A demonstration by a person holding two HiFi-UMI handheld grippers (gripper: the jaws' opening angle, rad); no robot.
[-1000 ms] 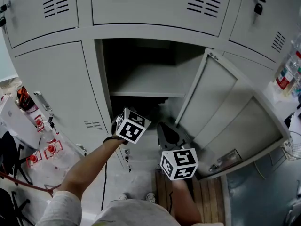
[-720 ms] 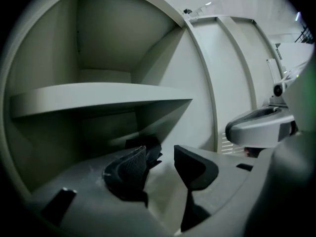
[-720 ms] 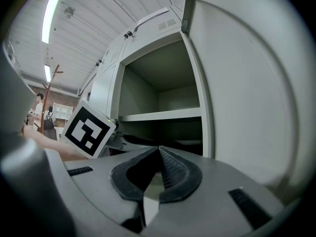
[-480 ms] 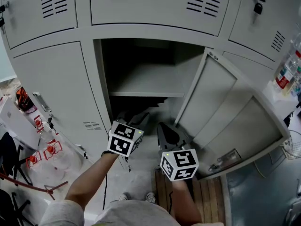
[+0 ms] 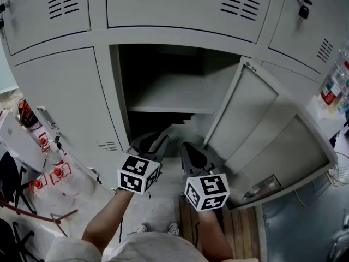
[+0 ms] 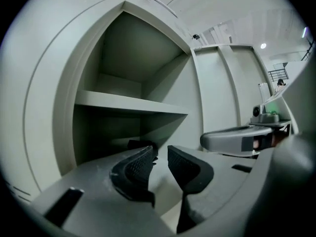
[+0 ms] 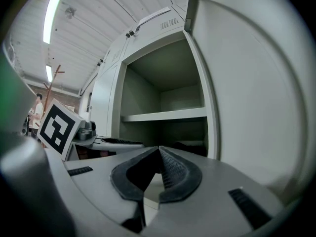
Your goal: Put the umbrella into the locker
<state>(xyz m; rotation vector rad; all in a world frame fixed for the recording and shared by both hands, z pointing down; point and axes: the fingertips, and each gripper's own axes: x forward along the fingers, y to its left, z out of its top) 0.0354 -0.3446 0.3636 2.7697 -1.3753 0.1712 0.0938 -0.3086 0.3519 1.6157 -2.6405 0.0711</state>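
The left gripper (image 6: 160, 153) faces the open locker (image 6: 64, 107). Its jaws have just been closing and now stand a narrow gap apart with nothing between them. Below the shelf (image 6: 128, 103), a dark umbrella (image 6: 137, 143) lies just past the jaw tips. The right gripper (image 6: 237, 141) juts in alongside.

Even indoor light, dark locker (image 5: 163, 81) interior, strong fisheye edge distortion.

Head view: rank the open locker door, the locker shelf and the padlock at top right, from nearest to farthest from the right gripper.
1. Open locker door: immediately right of the right gripper, alongside it.
2. Locker shelf: inside the open locker, above and ahead of the gripper.
3. Padlock: on an upper locker, far top right.
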